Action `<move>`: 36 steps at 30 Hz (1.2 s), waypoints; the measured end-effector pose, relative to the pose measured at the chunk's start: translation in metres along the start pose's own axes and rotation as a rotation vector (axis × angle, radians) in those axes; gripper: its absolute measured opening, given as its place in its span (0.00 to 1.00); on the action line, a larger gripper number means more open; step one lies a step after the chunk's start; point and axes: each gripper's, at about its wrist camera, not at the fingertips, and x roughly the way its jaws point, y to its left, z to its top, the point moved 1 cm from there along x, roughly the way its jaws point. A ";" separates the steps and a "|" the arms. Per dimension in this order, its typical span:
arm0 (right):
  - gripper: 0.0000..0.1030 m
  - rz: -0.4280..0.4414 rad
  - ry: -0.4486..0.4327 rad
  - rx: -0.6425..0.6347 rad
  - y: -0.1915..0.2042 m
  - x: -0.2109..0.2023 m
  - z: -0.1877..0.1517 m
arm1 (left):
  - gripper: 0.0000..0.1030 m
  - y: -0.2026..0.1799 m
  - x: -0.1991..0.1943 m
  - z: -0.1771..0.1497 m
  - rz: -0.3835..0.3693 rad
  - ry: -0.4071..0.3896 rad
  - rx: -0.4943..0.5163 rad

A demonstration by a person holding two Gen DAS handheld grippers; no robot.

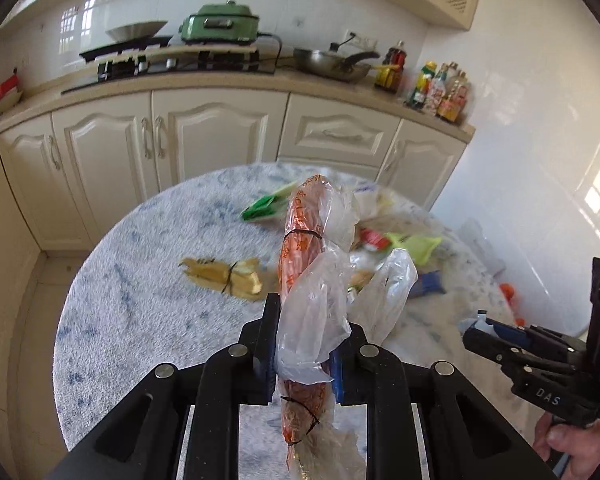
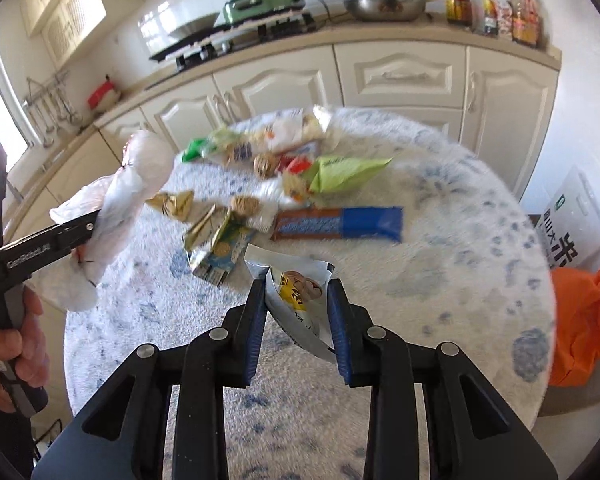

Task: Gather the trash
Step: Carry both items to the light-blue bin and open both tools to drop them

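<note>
The left tool (image 1: 306, 344) is clamped on a bundle of clear plastic bag and orange wrapper (image 1: 300, 248), held up over the tabletop (image 1: 140, 300); its lower end is cut off by the frame. The right tool (image 2: 296, 312) grips a torn silver snack packet (image 2: 296, 292), print partly hidden. Behind it, pretty blurry: a blue-brown wrapper (image 2: 340, 222), a green pouch (image 2: 344, 172), gold wrappers (image 2: 172, 204). An orange bag (image 2: 584, 320) sits beside the tabletop.

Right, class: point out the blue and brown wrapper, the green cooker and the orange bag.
Blue and brown wrapper (image 2: 340, 224): right wrist view, its middle.
Green cooker (image 1: 220, 24): left wrist view, its front.
Orange bag (image 2: 584, 320): right wrist view, its middle.
</note>
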 end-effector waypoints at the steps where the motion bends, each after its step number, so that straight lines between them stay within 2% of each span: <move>1: 0.29 -0.001 -0.010 0.006 -0.002 -0.005 0.001 | 0.16 -0.006 -0.006 -0.001 -0.009 -0.010 0.009; 5: 0.29 -0.013 -0.054 0.034 -0.016 -0.029 0.005 | 0.16 -0.038 -0.017 -0.003 -0.060 -0.037 0.054; 6: 0.29 -0.019 -0.069 0.046 -0.022 -0.037 0.005 | 0.16 -0.038 -0.030 -0.010 -0.076 -0.040 0.065; 12: 0.29 -0.061 -0.139 0.111 -0.058 -0.079 0.000 | 0.16 -0.098 -0.027 -0.007 -0.173 -0.034 0.142; 18: 0.29 -0.171 -0.215 0.207 -0.117 -0.136 -0.016 | 0.16 -0.170 -0.015 -0.003 -0.291 -0.003 0.221; 22: 0.29 -0.279 -0.255 0.306 -0.171 -0.179 -0.039 | 0.16 -0.227 -0.003 -0.009 -0.378 0.036 0.286; 29: 0.29 -0.421 -0.235 0.507 -0.266 -0.213 -0.100 | 0.16 -0.326 0.034 -0.036 -0.519 0.170 0.395; 32: 0.29 -0.442 -0.189 0.606 -0.305 -0.205 -0.134 | 0.17 -0.368 0.058 -0.056 -0.529 0.244 0.470; 36: 0.29 -0.440 -0.144 0.700 -0.342 -0.189 -0.166 | 0.17 -0.408 0.102 -0.087 -0.523 0.375 0.514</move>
